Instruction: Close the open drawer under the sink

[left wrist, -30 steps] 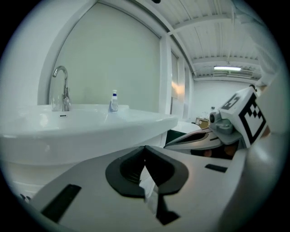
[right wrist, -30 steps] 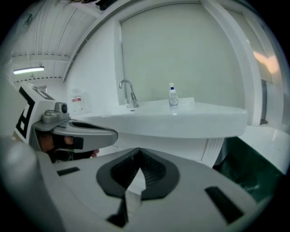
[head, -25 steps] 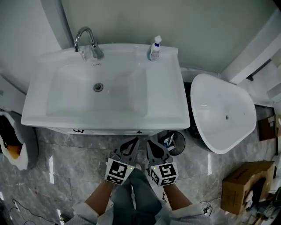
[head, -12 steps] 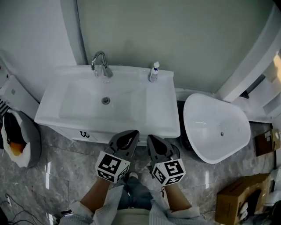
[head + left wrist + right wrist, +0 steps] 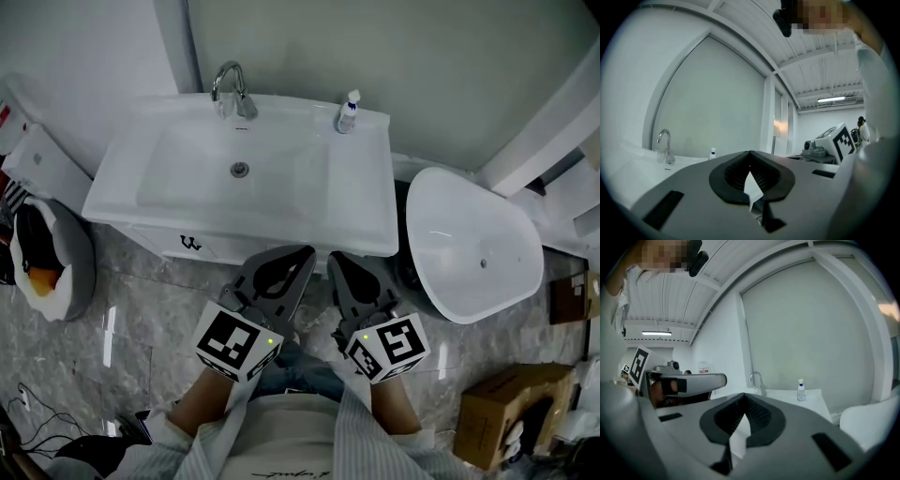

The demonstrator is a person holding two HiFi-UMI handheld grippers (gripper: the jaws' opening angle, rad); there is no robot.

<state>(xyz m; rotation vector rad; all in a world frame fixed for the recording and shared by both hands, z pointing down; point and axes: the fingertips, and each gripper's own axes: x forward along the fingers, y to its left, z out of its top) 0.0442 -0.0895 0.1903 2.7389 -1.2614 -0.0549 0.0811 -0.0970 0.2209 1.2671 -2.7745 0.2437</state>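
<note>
The white sink (image 5: 361,211) stands against the wall with a chrome tap (image 5: 232,86) and a small spray bottle (image 5: 349,112) on its back rim. Under its front rim the drawer front (image 5: 220,248) shows as a narrow white strip with a black mark; whether it stands out I cannot tell. My left gripper (image 5: 302,255) (image 5: 750,153) and right gripper (image 5: 336,259) (image 5: 743,395) hover side by side in front of the cabinet, above the floor. Both are shut with nothing between their jaws, which point up towards the sink and wall.
A white oval tub (image 5: 473,248) stands right of the sink, with a dark bin (image 5: 409,272) half hidden between them. A cardboard box (image 5: 502,412) lies on the marble floor at the lower right. A black, white and orange plush seat (image 5: 47,262) sits at the left.
The grippers have come up and back from the cabinet front and look larger in the head view. The head view has shifted, so the sink sits higher and more to the right.
</note>
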